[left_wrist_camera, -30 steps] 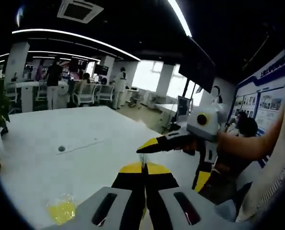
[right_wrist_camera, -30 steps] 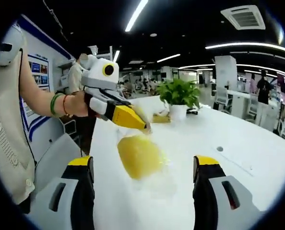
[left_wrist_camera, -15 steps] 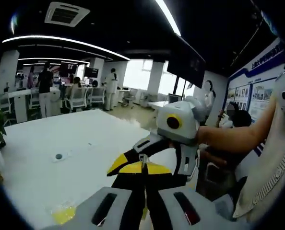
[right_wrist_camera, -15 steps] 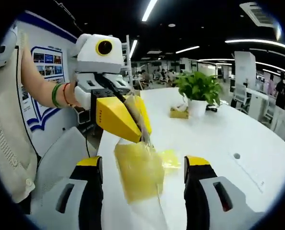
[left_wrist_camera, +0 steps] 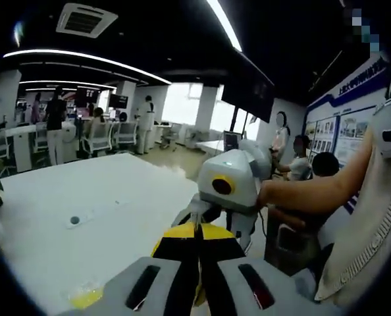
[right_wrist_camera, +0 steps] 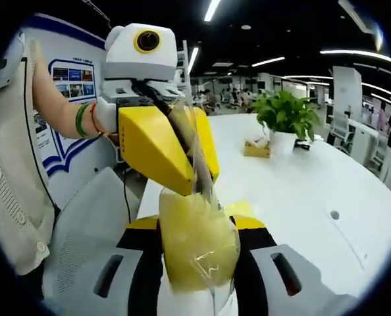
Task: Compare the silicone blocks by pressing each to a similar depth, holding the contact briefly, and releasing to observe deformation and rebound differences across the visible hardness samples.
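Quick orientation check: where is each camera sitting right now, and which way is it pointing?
Left gripper view: rides the left gripper, shut, facing across the white table toward the right gripper; a forearm shows.
Right gripper view: rides the right gripper, closed around a yellow block in clear wrap, facing the left gripper and plant.
Shared: both grippers, the table.

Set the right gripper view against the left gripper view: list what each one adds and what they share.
Right gripper view: a bagged yellow block between the right gripper jaws, the left gripper pinching the bag. Left gripper view: a yellow piece lying on the table, a dark screen. Both: the table, the plant, both grippers.
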`<state>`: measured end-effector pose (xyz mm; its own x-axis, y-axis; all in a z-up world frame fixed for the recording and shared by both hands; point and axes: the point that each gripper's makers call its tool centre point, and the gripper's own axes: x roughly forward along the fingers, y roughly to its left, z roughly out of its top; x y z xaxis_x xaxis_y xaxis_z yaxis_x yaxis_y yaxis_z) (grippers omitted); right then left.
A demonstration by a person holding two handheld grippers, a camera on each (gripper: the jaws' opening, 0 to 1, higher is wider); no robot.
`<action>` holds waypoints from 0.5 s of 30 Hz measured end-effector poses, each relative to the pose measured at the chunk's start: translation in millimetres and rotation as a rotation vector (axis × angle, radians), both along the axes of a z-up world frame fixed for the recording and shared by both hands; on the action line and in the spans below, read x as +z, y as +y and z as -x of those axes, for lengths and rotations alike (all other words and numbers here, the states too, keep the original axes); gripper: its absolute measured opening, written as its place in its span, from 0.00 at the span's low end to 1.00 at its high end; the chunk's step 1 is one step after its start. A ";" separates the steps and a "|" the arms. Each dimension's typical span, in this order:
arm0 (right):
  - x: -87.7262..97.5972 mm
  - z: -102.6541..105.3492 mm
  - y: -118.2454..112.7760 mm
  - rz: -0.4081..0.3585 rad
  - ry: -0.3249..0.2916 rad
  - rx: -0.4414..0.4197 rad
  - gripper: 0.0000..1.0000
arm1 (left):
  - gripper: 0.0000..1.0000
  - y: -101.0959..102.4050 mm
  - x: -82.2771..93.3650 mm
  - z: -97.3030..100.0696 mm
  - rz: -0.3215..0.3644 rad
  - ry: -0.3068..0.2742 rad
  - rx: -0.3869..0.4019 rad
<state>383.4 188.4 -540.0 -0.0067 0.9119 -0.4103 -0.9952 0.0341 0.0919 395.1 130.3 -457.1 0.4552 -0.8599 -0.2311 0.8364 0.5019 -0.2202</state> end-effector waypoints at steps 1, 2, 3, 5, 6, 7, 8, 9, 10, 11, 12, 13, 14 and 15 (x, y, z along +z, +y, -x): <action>0.3 1.4 -0.2 0.001 0.002 0.004 0.33 | 0.00 -0.4 0.5 0.8 0.000 -0.001 -0.006; 1.0 2.0 0.0 -0.001 0.007 0.005 0.32 | 0.00 -0.6 1.3 1.5 -0.001 -0.002 -0.008; 1.2 2.9 0.1 0.001 0.022 0.001 0.32 | 0.00 -0.7 1.7 2.0 -0.004 -0.004 -0.009; 1.8 2.5 0.7 0.003 0.019 -0.001 0.30 | 0.00 -0.9 2.5 3.3 -0.008 -0.008 -0.016; 2.1 2.4 0.8 0.002 0.014 -0.003 0.30 | 0.00 -0.9 2.8 3.8 -0.006 -0.007 -0.018; 2.3 2.6 0.9 0.003 0.015 -0.004 0.29 | 0.00 -0.8 3.0 4.1 -0.005 -0.005 -0.019; 2.3 2.7 0.9 0.006 0.017 -0.006 0.28 | 0.00 -0.5 3.2 4.4 -0.006 -0.006 -0.021; 2.6 3.1 1.3 0.007 0.016 -0.007 0.27 | 0.00 -0.3 3.7 4.7 -0.007 -0.006 -0.022; 3.6 3.7 1.8 0.005 0.005 -0.008 0.26 | 0.00 0.0 4.5 5.5 -0.009 -0.009 -0.025; 4.1 3.8 1.8 0.007 0.002 -0.009 0.25 | 0.00 0.2 5.1 6.1 -0.010 -0.011 -0.027; 5.2 2.9 2.0 0.007 -0.024 -0.011 0.24 | 0.00 0.4 5.9 6.7 -0.011 -0.012 -0.030; 7.9 -1.2 2.9 -0.003 -0.077 -0.018 0.24 | 0.00 0.9 6.9 7.0 -0.009 -0.013 -0.030; 10.6 -3.8 3.6 -0.016 -0.126 -0.020 0.23 | 0.00 1.2 8.6 7.5 -0.001 -0.008 -0.032; 12.3 -4.3 3.3 -0.016 -0.147 -0.024 0.22 | 0.00 1.6 10.4 8.0 0.005 -0.010 -0.034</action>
<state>387.7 191.8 -527.7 0.0739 0.9175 -0.3908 -0.9969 0.0574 -0.0537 387.1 131.9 -446.6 0.4281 -0.8759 -0.2225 0.8550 0.4724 -0.2143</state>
